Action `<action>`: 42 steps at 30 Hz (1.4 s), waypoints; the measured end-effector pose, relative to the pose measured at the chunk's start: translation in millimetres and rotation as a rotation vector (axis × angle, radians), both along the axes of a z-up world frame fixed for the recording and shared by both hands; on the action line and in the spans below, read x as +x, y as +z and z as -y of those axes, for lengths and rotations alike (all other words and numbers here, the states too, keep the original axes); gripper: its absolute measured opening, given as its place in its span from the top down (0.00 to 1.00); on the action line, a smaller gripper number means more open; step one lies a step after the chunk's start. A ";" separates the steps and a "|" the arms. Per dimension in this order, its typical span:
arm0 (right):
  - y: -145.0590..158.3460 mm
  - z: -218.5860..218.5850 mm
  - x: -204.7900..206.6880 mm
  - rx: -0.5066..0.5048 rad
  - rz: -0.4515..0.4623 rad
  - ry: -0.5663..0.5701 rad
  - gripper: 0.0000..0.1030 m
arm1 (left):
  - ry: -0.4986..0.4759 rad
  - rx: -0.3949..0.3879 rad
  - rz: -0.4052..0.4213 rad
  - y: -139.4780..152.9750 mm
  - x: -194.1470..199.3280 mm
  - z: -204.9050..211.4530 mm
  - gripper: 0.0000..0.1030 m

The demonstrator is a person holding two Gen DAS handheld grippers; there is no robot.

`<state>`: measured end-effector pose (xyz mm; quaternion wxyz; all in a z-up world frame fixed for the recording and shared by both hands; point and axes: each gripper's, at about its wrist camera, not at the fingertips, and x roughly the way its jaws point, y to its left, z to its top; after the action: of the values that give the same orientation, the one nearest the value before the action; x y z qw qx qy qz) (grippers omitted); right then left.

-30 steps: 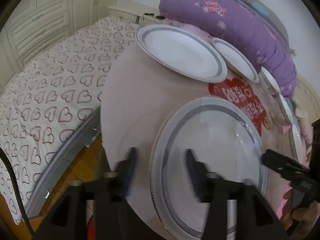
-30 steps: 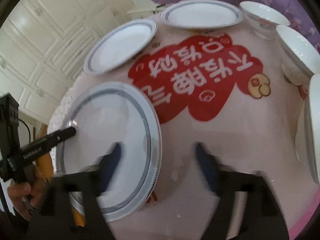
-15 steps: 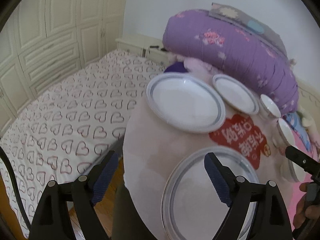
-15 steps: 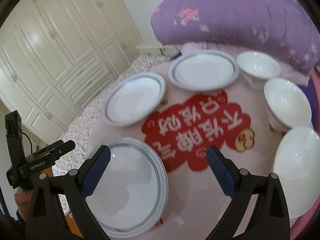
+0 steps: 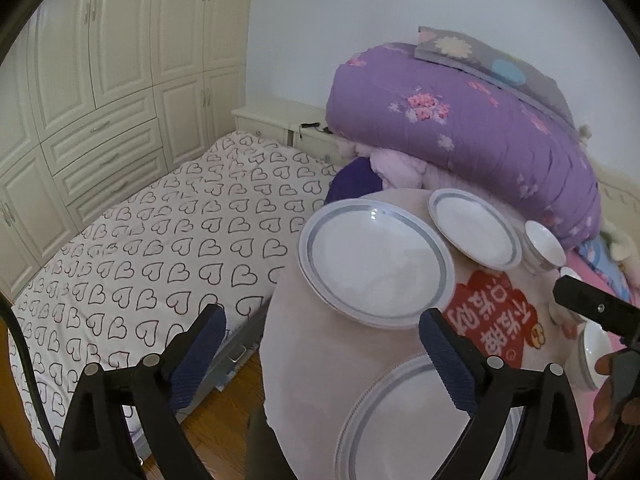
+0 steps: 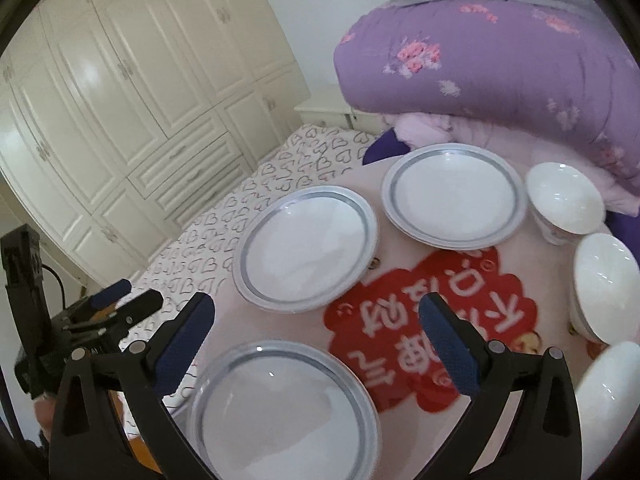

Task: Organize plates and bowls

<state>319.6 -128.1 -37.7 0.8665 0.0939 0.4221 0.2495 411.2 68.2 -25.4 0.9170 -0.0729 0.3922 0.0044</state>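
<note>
Three white plates with grey-blue rims lie on a round table point(image 5: 316, 364) covered in pink cloth: a near plate point(image 6: 280, 408), a middle plate point(image 6: 304, 248) and a far plate point(image 6: 452, 196). Three white bowls point(image 6: 566, 200) point(image 6: 606, 280) point(image 6: 608, 400) line the right side. My left gripper point(image 5: 320, 316) hangs above the table's left edge, over the near plate point(image 5: 400, 420). Its jaws are opening with nothing between them. My right gripper point(image 6: 316, 300) hovers above the same plate, its jaws also opening and empty. Each gripper shows at the edge of the other's view.
A bed with a heart-patterned sheet point(image 5: 160, 240) lies left of the table. A rolled purple quilt point(image 5: 460, 128) is piled behind it. Cream wardrobes point(image 5: 100, 60) fill the left wall. Wooden floor point(image 5: 224, 412) shows between bed and table. A red printed patch point(image 6: 432, 320) marks the cloth.
Both grippers have risen and tipped upward away from the near plate's rim. Their jaws have spread wider. The near plate stays flat on the table.
</note>
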 end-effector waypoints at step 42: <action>-104.9 -34.1 162.9 0.048 -0.411 0.002 0.25 | -0.049 -0.273 -0.368 -126.0 309.6 -97.9 0.49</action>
<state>482.5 -94.0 -142.7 0.7594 0.1631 0.5840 0.2358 720.8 166.1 -151.4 0.8116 -0.1847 0.5512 -0.0576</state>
